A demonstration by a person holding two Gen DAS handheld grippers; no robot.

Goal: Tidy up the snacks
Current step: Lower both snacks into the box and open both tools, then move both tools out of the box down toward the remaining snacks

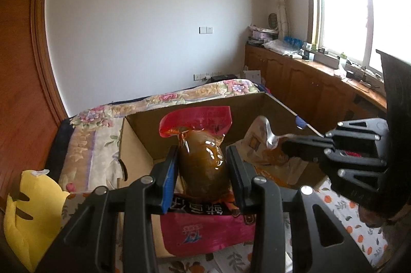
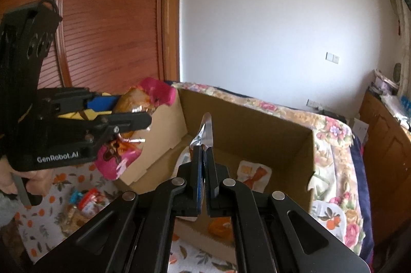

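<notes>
My left gripper (image 1: 203,165) is shut on a pink-and-clear snack pouch (image 1: 203,160) with brown contents, held above the near left corner of an open cardboard box (image 1: 138,142). In the right wrist view the same pouch (image 2: 138,103) sits in the left gripper (image 2: 138,113) at the left. My right gripper (image 2: 204,165) is shut on the edge of a silvery snack packet (image 2: 206,131), held over the box (image 2: 257,129). In the left wrist view the right gripper (image 1: 290,142) holds that packet (image 1: 259,142) over the box's right side.
A white and orange snack packet (image 2: 254,174) lies on the box floor. Loose snacks (image 2: 84,203) lie on the fruit-print cloth at the left. The box rests beside a floral bedspread (image 2: 334,144). A yellow plush (image 1: 30,211) is at the lower left.
</notes>
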